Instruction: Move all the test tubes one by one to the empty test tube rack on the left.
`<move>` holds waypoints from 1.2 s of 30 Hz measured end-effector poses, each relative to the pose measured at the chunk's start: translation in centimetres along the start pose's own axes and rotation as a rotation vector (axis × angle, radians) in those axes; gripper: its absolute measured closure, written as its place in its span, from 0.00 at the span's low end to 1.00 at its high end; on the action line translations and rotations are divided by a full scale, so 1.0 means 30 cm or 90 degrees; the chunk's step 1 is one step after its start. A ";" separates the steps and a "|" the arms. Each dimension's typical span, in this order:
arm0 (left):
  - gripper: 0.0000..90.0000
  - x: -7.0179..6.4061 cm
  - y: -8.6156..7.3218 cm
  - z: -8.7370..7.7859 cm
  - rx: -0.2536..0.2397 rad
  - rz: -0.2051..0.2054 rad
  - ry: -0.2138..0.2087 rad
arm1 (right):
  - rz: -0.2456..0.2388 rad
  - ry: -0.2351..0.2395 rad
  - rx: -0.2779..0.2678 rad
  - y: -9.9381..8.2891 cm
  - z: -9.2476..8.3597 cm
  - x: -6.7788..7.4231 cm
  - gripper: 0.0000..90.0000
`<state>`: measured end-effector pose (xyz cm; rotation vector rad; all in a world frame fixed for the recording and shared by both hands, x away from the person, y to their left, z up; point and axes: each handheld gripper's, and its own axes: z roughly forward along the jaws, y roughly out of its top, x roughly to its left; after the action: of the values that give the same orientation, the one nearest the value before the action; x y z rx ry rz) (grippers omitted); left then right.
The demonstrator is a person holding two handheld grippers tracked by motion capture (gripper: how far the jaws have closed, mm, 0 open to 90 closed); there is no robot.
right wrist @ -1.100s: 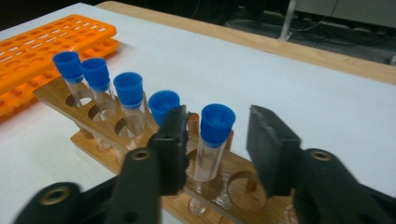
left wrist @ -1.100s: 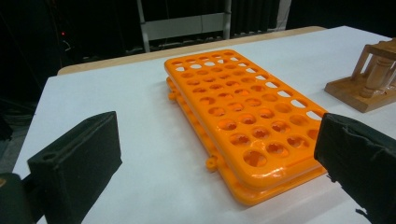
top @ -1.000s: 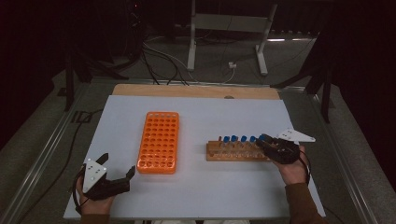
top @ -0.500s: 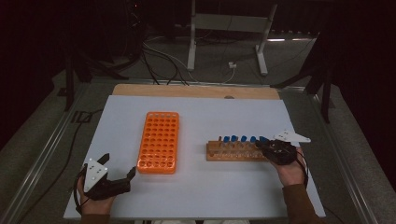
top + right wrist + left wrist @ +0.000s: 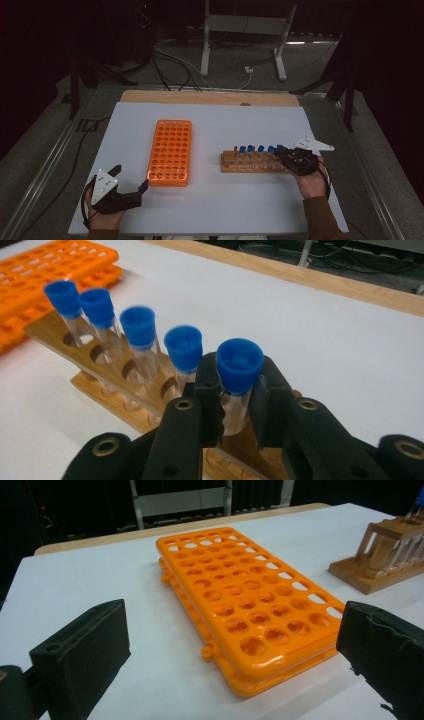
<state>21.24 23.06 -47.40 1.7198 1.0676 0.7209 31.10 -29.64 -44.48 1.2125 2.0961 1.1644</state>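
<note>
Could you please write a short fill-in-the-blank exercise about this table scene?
1. The right tool is shut on a tube with a ___ cap.
2. The tubes stand in a ___ rack.
3. The plastic rack with empty holes is ___.
4. The left tool has its jaws ___.

Missing words: blue; wooden; orange; open

A white-topped table (image 5: 215, 215) with a bare wooden strip along its far edge carries an orange tube rack (image 5: 170, 151) left of centre and, well apart to its right, a wooden rack (image 5: 252, 163) holding blue-capped tubes (image 5: 250, 149).
</note>
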 end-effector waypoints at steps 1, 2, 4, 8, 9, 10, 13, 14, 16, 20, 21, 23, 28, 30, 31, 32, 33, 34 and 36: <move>0.02 -0.002 0.007 0.000 -0.003 -0.001 -0.009 | 0.002 0.002 -0.003 0.007 -0.004 -0.001 0.85; 0.02 -0.002 0.007 0.000 -0.003 -0.001 -0.009 | 0.004 0.003 -0.002 0.011 -0.007 -0.002 0.85; 0.02 -0.004 0.028 -0.002 -0.013 -0.004 -0.019 | 0.003 0.003 -0.006 0.024 -0.017 -0.002 0.85; 0.02 -0.009 0.049 -0.004 -0.022 0.001 -0.030 | 0.000 0.003 -0.014 0.051 -0.038 -0.004 0.85; 0.02 -0.010 0.055 -0.003 -0.025 0.003 -0.033 | -0.001 0.000 -0.015 0.058 -0.043 -0.005 0.85; 0.02 -0.012 0.060 -0.002 -0.030 0.004 -0.035 | 0.000 0.002 -0.015 0.064 -0.048 -0.008 0.85; 0.02 -0.017 0.076 0.004 -0.025 0.003 -0.045 | 0.008 0.008 -0.019 0.083 -0.063 -0.017 0.85; 0.02 -0.020 0.082 0.007 -0.024 0.003 -0.048 | 0.009 0.012 -0.021 0.090 -0.067 -0.020 0.85; 0.02 -0.023 0.098 0.015 -0.017 -0.003 -0.057 | 0.012 0.017 -0.021 0.099 -0.073 -0.021 0.85; 0.02 -0.034 0.134 0.032 -0.021 -0.007 -0.073 | 0.013 0.031 -0.023 0.125 -0.096 -0.015 0.85; 0.02 -0.040 0.145 0.039 -0.021 -0.003 -0.074 | 0.009 0.030 -0.024 0.133 -0.104 -0.010 0.85; 0.02 -0.049 0.163 0.048 -0.025 0.000 -0.081 | -0.007 0.029 -0.031 0.160 -0.128 0.000 0.85; 0.02 -0.075 0.194 0.073 -0.036 0.006 -0.099 | -0.035 0.033 -0.026 0.194 -0.156 0.017 0.85; 0.02 -0.087 0.202 0.087 -0.041 0.005 -0.111 | -0.041 0.041 -0.023 0.197 -0.162 0.026 0.85; 0.02 -0.100 0.210 0.101 -0.040 0.008 -0.118 | -0.041 0.047 -0.021 0.196 -0.162 0.032 0.85; 0.02 -0.100 0.210 0.101 -0.040 0.008 -0.118 | -0.041 0.047 -0.021 0.196 -0.162 0.032 0.85; 0.02 -0.115 0.217 0.117 -0.037 0.010 -0.126 | -0.044 0.057 -0.017 0.191 -0.160 0.045 0.85; 0.02 -0.115 0.217 0.117 -0.037 0.010 -0.126 | -0.046 0.060 -0.017 0.189 -0.158 0.049 0.85; 0.02 -0.128 0.226 0.133 -0.032 0.016 -0.134 | -0.048 0.067 -0.017 0.187 -0.155 0.061 0.85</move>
<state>25.10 16.85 -42.59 1.7257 0.8765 0.5630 29.53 -28.68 -37.19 1.0716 2.1763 1.2428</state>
